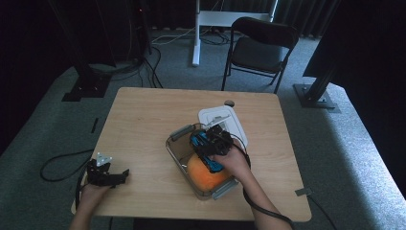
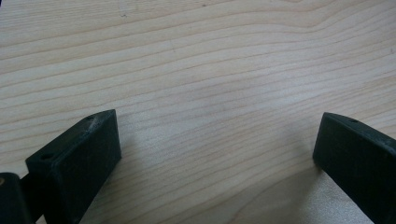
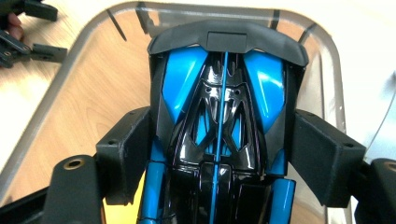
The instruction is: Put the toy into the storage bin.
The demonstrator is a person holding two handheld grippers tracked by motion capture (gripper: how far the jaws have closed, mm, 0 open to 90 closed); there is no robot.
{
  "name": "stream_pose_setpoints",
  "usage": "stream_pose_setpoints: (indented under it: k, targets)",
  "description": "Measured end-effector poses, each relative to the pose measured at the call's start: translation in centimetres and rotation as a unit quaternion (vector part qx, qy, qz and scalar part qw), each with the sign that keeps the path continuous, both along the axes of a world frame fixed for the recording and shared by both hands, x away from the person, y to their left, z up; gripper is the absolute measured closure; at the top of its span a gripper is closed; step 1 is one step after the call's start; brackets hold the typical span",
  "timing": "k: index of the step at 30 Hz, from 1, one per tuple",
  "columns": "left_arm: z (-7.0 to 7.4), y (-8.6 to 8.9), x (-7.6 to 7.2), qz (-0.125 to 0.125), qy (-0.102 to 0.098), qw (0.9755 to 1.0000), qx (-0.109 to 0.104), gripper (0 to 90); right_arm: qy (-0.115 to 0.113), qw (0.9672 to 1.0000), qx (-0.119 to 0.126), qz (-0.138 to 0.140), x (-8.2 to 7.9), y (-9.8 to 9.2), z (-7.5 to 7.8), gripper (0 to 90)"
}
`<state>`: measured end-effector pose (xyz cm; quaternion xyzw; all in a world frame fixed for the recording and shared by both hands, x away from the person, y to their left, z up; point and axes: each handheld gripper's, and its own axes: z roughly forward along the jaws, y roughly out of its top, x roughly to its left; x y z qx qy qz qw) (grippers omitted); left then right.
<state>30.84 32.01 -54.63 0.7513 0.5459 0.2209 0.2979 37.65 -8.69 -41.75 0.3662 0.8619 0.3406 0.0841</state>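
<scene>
A blue and black toy car sits between the pads of my right gripper, which press on its two sides. The car hangs over a clear plastic container in the middle of the table. An orange ball lies in the near end of that container, just under the gripper. My left gripper rests on the table near the front left corner, its jaws wide apart with only bare wood between them.
The container's white lid lies flat just behind it. A folding chair stands beyond the table's far edge. A cable trails from the right gripper off the front edge. The left half of the tabletop is bare wood.
</scene>
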Motion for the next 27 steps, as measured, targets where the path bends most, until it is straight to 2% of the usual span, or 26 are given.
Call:
stream_pose_setpoints:
  k: [4, 10, 12, 14, 20, 23, 27]
  targets:
    - [0.0, 0.0, 0.0, -0.001, 0.0, 1.0, 0.001, 1.3, 0.001, 0.9999, -0.014, -0.003, 0.2, 0.1, -0.3, 24.9]
    - [0.0, 0.0, 0.0, -0.001, -0.001, 1.0, 0.002, 1.3, 0.011, 0.9997, -0.02, 0.005, 0.4, 0.2, -0.4, 24.8]
    - [0.0, 0.0, 0.0, -0.001, 0.0, 1.0, 0.001, 1.3, 0.023, 0.9991, -0.032, 0.012, 0.6, 0.4, -0.7, 24.6]
    - [0.0, 0.0, 0.0, -0.001, 0.0, 1.0, 0.001, 1.3, 0.021, 0.9989, -0.04, 0.011, 0.5, 0.6, -0.7, 24.6]
    - [0.0, 0.0, 0.0, -0.001, 0.0, 1.0, 0.001, 1.3, 0.037, 0.998, -0.048, 0.015, 0.8, 1.0, -0.9, 23.7]
    - [0.0, 0.0, 0.0, -0.001, 0.0, 1.0, 0.001, 1.3, 0.036, 0.9977, -0.056, 0.016, 0.6, 1.2, -0.9, 22.2]
    - [0.0, 0.0, 0.0, -0.002, 0.0, 1.0, 0.001, 1.3, 0.042, 0.9977, -0.051, 0.013, 0.7, 1.1, -1.0, 20.4]
